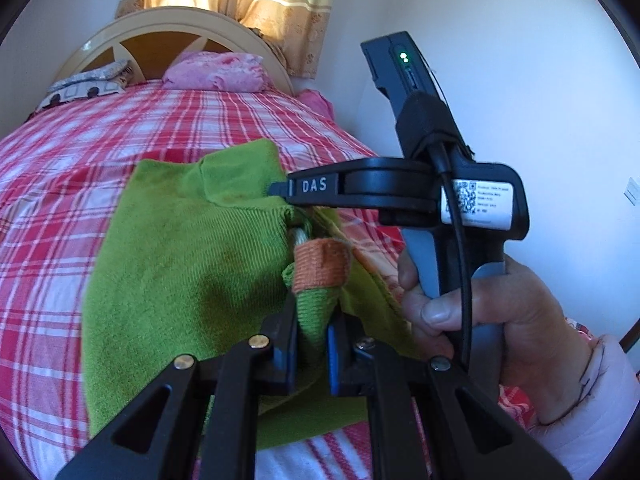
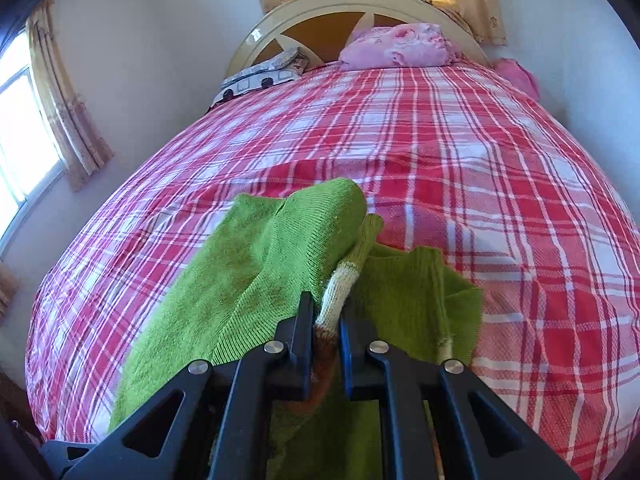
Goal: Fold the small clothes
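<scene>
A: Item: green knit sweater [image 1: 180, 264], lying on the plaid bed [image 1: 60, 184]. Soft, light, limp; will sag.

B: Holds: left claw [image 1: 312, 344] clamped on the orange-banded cuff [image 1: 320, 266]; right claw [image 2: 325, 332] clamped on the white-striped sleeve [image 2: 340, 284]. Grip hems, not mid-panel.

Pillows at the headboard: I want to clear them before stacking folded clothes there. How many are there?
2. A pink pillow lies right of centre against the headboard; a grey patterned pillow lies left. More may be hidden.
</scene>
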`<state>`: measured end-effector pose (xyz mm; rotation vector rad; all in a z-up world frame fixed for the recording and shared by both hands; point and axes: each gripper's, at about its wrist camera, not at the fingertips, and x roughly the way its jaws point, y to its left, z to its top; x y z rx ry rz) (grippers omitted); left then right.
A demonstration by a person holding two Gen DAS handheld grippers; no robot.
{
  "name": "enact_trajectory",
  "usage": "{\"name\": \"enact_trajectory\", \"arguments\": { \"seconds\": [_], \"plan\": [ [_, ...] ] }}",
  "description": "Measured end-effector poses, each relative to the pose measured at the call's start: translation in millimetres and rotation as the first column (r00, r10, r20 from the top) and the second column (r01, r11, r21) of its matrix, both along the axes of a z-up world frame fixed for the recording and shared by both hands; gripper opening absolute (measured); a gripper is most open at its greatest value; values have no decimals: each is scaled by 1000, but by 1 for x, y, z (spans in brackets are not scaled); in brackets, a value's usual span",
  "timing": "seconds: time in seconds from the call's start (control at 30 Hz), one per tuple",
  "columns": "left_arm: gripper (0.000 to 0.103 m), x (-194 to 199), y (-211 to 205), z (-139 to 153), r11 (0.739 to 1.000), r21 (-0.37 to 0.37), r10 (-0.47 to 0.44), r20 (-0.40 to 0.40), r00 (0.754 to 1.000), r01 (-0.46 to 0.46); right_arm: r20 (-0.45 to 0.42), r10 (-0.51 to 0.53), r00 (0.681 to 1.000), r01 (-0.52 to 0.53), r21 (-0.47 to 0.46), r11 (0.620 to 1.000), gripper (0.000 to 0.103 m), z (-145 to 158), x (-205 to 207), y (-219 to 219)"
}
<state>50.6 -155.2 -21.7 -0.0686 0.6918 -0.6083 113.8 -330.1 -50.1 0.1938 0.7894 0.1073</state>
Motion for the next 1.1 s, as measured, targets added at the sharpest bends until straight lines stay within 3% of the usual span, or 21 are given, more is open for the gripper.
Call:
{"name": "enact_trajectory", "arguments": {
  "seconds": [0.57,0.93,1.03,1.1],
  "plan": [
    [12,-7,-44,-6,997,15,-79,-27,997,79,-31,-78,996,79,33,996,10,-18,-16,-46],
    [12,-12,-56,-28,992,69,-97,-98,990,104,-63,-92,994,95,55,994,11,-45,-14,-54],
    [18,-19,-45,-23,989,80,-120,-96,988,128,-68,-108,992,112,51,992,13,-42,-19,-55],
    [29,-29,-30,-20,985,89,-138,-109,984,148,-62,-118,991,121,39,992,21,-38,-31,-57]
  ]
}}
